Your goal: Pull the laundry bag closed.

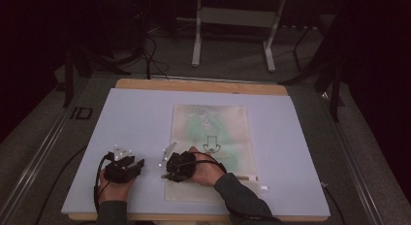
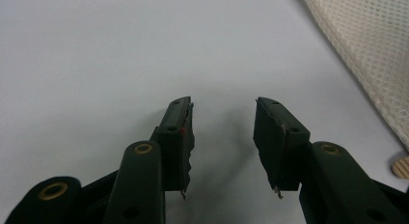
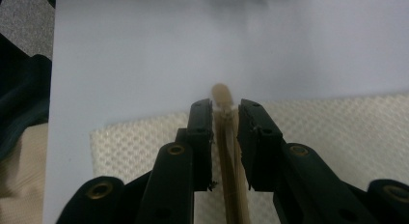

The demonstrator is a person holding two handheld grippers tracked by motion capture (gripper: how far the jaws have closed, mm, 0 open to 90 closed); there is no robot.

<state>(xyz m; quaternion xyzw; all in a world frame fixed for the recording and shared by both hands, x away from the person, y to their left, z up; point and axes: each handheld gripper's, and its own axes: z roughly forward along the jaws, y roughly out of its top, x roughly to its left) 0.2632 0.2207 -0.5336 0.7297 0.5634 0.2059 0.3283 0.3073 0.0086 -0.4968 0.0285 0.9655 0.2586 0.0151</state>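
It looks like a dark lab: a desk (image 1: pixel 145 113) on grey carpet (image 1: pixel 232 60), loose cables (image 1: pixel 152 55), metal stand legs (image 1: pixel 232 21).

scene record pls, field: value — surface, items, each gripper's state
surface: pale blue-grey board on a wooden tabletop
item 1: cream mesh mat with a green print, lying flat on the board
item 2: thin light wooden stick, lying over the mat's near end
left gripper: open, over bare board, beside the mat's edge
right gripper: shut on the stick, above the mat
hands: one on each gripper, sleeves at the near edge
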